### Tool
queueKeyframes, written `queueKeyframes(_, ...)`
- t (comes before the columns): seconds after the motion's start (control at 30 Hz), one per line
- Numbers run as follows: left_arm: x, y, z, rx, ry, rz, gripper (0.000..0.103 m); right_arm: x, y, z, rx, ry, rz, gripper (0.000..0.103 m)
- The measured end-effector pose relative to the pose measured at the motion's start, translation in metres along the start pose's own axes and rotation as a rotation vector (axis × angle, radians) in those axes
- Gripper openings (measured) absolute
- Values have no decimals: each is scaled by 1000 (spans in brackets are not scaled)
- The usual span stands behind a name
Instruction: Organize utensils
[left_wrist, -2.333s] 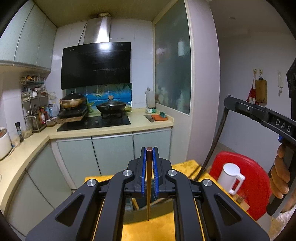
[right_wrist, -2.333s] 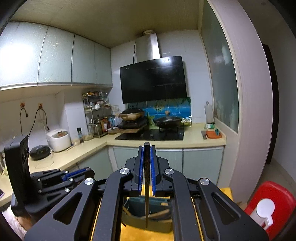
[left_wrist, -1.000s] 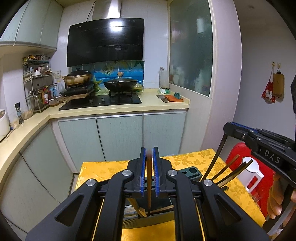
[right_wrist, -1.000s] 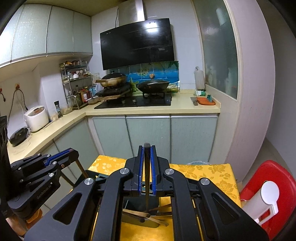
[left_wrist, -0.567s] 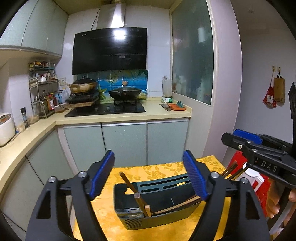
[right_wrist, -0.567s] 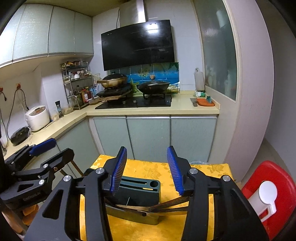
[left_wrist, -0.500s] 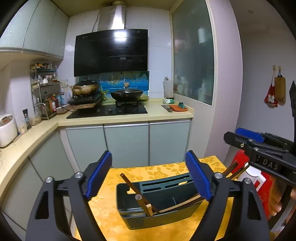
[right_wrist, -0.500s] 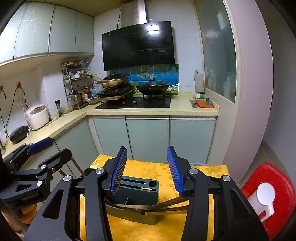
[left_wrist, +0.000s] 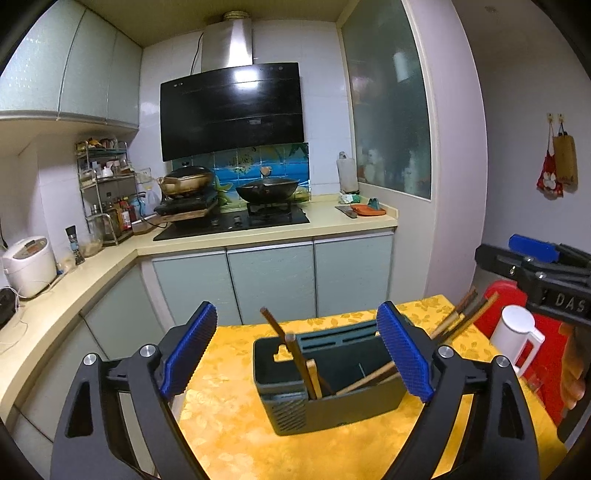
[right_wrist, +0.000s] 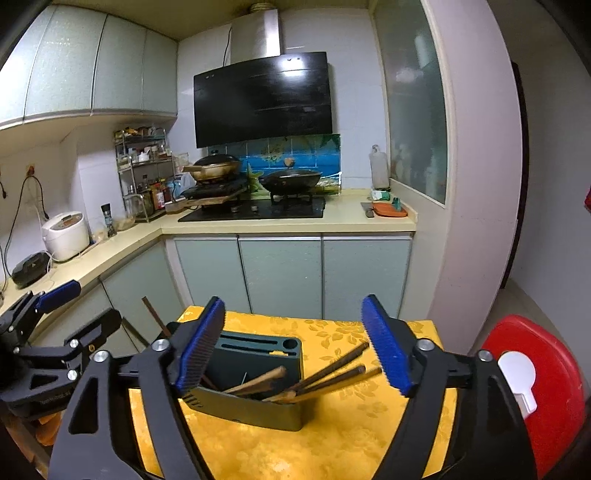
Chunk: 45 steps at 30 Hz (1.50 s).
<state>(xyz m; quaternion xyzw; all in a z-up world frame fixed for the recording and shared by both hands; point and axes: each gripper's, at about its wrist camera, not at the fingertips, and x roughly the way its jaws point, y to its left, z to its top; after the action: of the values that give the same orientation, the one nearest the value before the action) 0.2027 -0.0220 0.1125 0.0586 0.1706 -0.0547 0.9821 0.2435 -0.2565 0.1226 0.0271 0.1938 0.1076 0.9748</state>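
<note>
Chopsticks (right_wrist: 328, 373): they sit in the dark green utensil holder (left_wrist: 332, 384), leaning at loose angles, tips down inside and handles fanned out over the rim toward the right.

Holder: it stands upright on the desk (left_wrist: 236, 428) under the yellow floral cloth, just ahead of both of your claws; the slotted block at its back faces the kitchen cabinets.

Left claw (left_wrist: 295, 350): your jaws are opening wide right now, blue pads spread to either side of the holder, nothing between them but air. One dark chopstick (left_wrist: 284, 347) stands steeply in the near compartment, right on your centre line.

Right claw (right_wrist: 295, 345): your jaws are opening too, pads clear of everything; the fanned handles lie below and between them, untouched.

Why it sits so: I judge the sticks lean because the compartment is wide and they rest wherever the rim catches them, so the bundle looks dropped in rather than squared up.

Other view: from your left camera the right claw (left_wrist: 532, 258) hangs off to the right, above the red stool (left_wrist: 506, 295) and the white jug (left_wrist: 517, 332).

Progress: utensils look housed; whether any remain elsewhere, you cannot tell from here.

Watch out: the long handles overhang the rim, so a careless brush could tip them out or nudge the holder across the cloth.
</note>
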Motion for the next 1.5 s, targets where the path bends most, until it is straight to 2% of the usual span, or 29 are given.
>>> queueKeyframes(0.27, -22, -6, -34, 22, 13, 33, 91, -19, 7, -35, -7, 13, -15, 92)
queueKeyframes(0.37, -28, -3, -46, 0, 33, 38, 93, -22, 10, -48, -9, 20, -36, 96)
queueKeyframes(0.73, -37, 7, -86, -62, 88, 64, 96, -24, 17, -97, 7, 84, -65, 96)
queueKeyframes(1.03, -47, 7, -109, -70, 91, 76, 96, -37, 24, -118, -14, 59, -100, 96)
queueKeyframes(1.5, -72, 5, -124, -87, 67, 84, 96, -56, 34, -137, -8, 39, -85, 96)
